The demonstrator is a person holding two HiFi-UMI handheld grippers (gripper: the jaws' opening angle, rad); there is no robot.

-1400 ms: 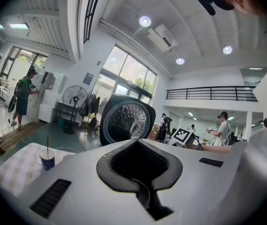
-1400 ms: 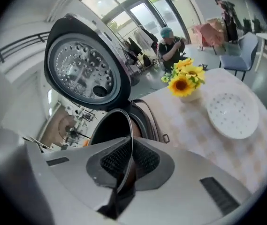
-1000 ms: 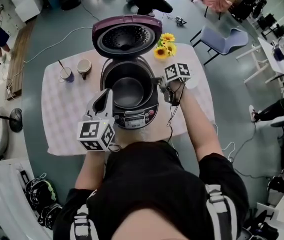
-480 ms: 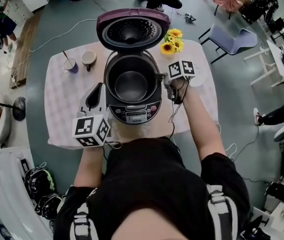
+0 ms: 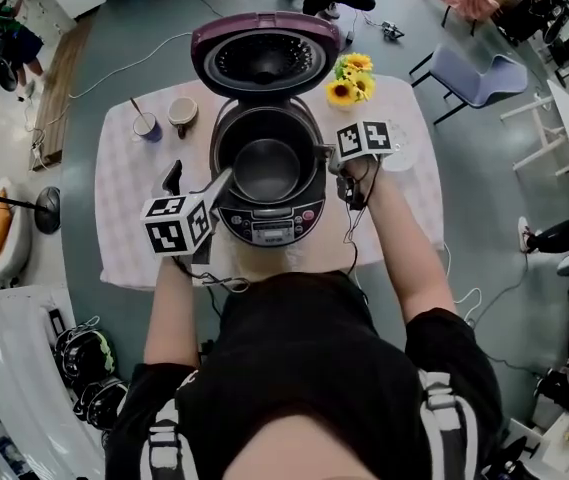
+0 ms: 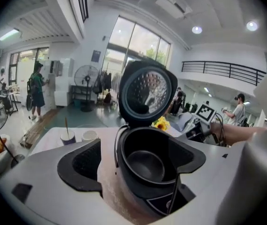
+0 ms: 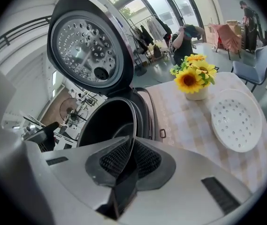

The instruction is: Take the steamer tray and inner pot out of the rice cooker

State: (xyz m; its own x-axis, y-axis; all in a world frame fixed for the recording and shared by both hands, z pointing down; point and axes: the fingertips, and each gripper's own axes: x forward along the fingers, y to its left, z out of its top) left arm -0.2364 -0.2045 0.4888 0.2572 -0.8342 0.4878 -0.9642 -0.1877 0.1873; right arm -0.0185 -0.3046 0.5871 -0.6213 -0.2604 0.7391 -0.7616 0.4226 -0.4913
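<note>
From overhead, the right gripper (image 5: 332,165) is covering most of the steamer tray (image 5: 403,160). The left gripper (image 6: 140,159) is hiding the base of the rice cooker (image 6: 147,146).

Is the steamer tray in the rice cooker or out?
Out: the steamer tray lies on the table beside the sunflowers.

Round purple rice-cooker lid (image 5: 264,53), silver perforated inside. Black metal inner pot (image 5: 267,168). White perforated round steamer tray (image 7: 236,120). Pale pink-white checked tablecloth (image 5: 124,208). Yellow sunflowers (image 5: 352,78).
</note>
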